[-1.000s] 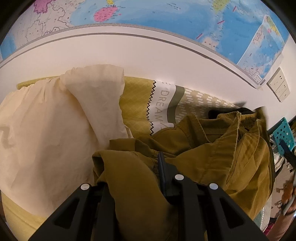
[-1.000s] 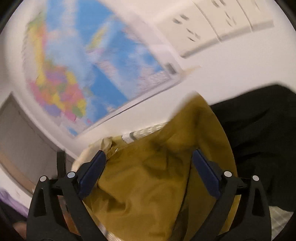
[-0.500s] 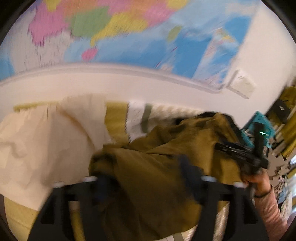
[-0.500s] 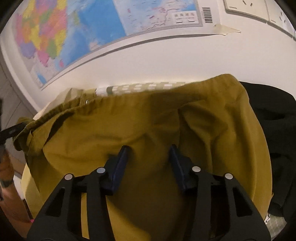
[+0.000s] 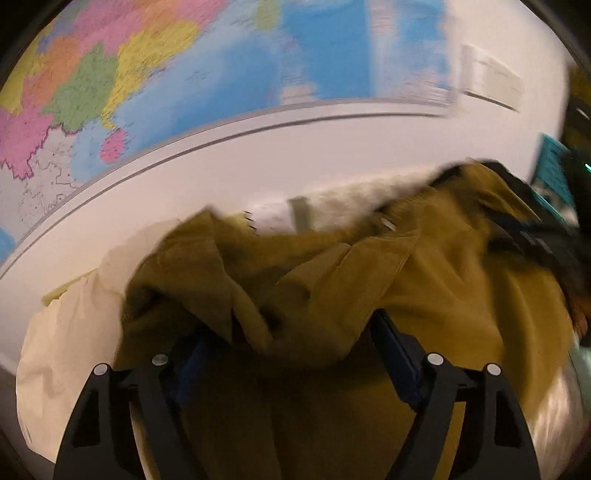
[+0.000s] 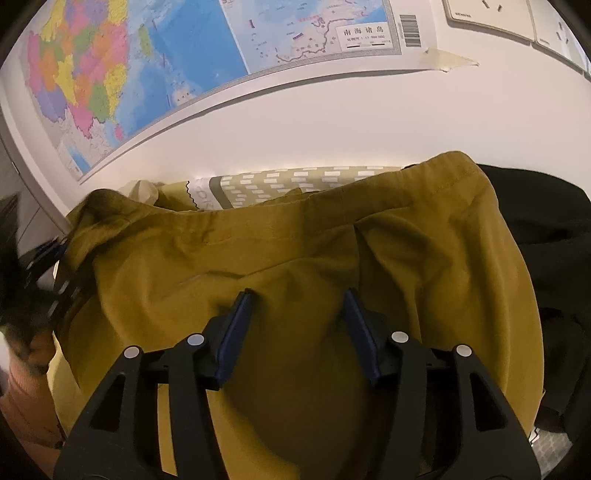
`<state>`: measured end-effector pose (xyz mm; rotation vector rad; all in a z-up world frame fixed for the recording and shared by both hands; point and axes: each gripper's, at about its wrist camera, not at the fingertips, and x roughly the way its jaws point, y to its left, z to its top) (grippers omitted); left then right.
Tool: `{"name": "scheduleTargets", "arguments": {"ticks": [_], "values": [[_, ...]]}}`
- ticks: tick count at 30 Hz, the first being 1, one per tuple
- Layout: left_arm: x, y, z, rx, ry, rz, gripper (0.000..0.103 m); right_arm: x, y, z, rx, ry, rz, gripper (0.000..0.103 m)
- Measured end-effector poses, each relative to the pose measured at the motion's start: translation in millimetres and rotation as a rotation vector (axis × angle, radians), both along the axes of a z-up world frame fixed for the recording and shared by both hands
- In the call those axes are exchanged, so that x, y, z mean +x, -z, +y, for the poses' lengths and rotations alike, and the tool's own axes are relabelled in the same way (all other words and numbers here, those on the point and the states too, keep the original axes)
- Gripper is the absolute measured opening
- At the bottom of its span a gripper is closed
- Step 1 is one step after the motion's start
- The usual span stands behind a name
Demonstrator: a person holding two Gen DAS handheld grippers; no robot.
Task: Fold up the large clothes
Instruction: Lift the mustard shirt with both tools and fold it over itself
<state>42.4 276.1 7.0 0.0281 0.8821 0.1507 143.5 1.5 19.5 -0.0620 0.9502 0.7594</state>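
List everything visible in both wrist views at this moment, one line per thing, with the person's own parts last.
mustard garment: one, olive-yellow, bunched between both grippers
cream cloth: one, off-white, left of the garment
black garment: one, right of the mustard one
patterned bedcover: one, olive and white, beneath the clothes
wall map: one, multicoloured, on the wall behind
wall sockets: white, upper right
left gripper: black, blue pads, jaws closing, fabric between
right gripper: same, jaws opening over fabric
hand: one, far left
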Motion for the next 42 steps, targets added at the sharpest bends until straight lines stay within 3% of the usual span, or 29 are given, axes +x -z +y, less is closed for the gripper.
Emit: {"name": "scheduleTargets", "arguments": {"ticks": [2, 5, 7, 9, 10, 12, 14, 16, 19, 21, 23, 25, 27, 30, 31, 33, 34, 35, 38, 40, 42], "values": [[16, -5, 18, -0.034, -0.082, -0.001, 0.078, -1, 0, -5, 0.014, 0.005, 0.006, 0.053], [41, 0, 39, 0.032, -0.228, 0.068, 0.078, -2, -2, -7, 0.029, 0.002, 0.008, 0.061], [49, 11, 44, 0.038, -0.256, 0.131, 0.078, -5, -4, -9, 0.036, -0.003, 0.012, 0.064], [43, 10, 39, 0.075, -0.236, 0.125, 0.076, -11, -11, -17, 0.065, -0.01, 0.012, 0.072], [31, 4, 35, 0.078, -0.225, 0.094, 0.076, -16, -19, -26, 0.083, -0.007, -0.003, 0.074], [3, -14, 32, -0.002, -0.177, 0.006, 0.081, -27, -35, -45, 0.127, -0.011, -0.04, 0.083], [-45, -35, 30, -0.072, -0.099, -0.113, 0.094, -38, -49, -70, 0.179, 0.009, -0.066, 0.095], [-82, -40, 32, -0.091, -0.076, -0.155, 0.095, -46, -53, -105, 0.207, 0.061, -0.073, 0.097], [-125, -24, 47, -0.173, -0.068, -0.142, 0.095, -53, -34, -152, 0.225, 0.139, 0.009, 0.097], [-143, -3, 57, -0.174, -0.11, -0.094, 0.095, -58, -10, -178, 0.247, 0.189, 0.089, 0.097], [-157, 15, 56, -0.227, -0.117, -0.071, 0.095, -65, 15, -193, 0.275, 0.22, 0.161, 0.097], [-164, 27, 58, -0.279, -0.094, -0.078, 0.096, -73, 28, -191, 0.284, 0.2, 0.185, 0.097], [-157, 41, 54, -0.272, -0.098, -0.058, 0.096, -78, 35, -181, 0.269, 0.163, 0.177, 0.097], [-143, 54, 48, -0.35, -0.097, -0.049, 0.096, -76, 42, -163, 0.242, 0.139, 0.155, 0.098], [-139, 58, 45, -0.382, -0.074, -0.054, 0.095, -75, 42, -161, 0.243, 0.135, 0.136, 0.097], [-129, 67, 35, -0.421, -0.061, -0.018, 0.076, -74, 39, -154, 0.249, 0.126, 0.131, 0.074], [-128, 69, 30, -0.404, -0.068, -0.012, 0.069, -74, 36, -154, 0.268, 0.117, 0.13, 0.051], [-128, 66, 23, -0.376, -0.07, -0.019, 0.059, -75, 30, -155, 0.279, 0.11, 0.131, 0.041], [-139, 48, 15, -0.407, -0.04, -0.042, 0.035, -87, 2, -163, 0.354, 0.07, 0.122, 0.03], [-155, 29, 12, -0.486, 0.024, -0.081, 0.034, -106, -28, -170, 0.383, 0.035, 0.061, 0.028], [-174, 16, 3, -0.505, 0.087, -0.095, 0.034, -128, -60, -183, 0.416, 0.012, 0.006, 0.027]]}}
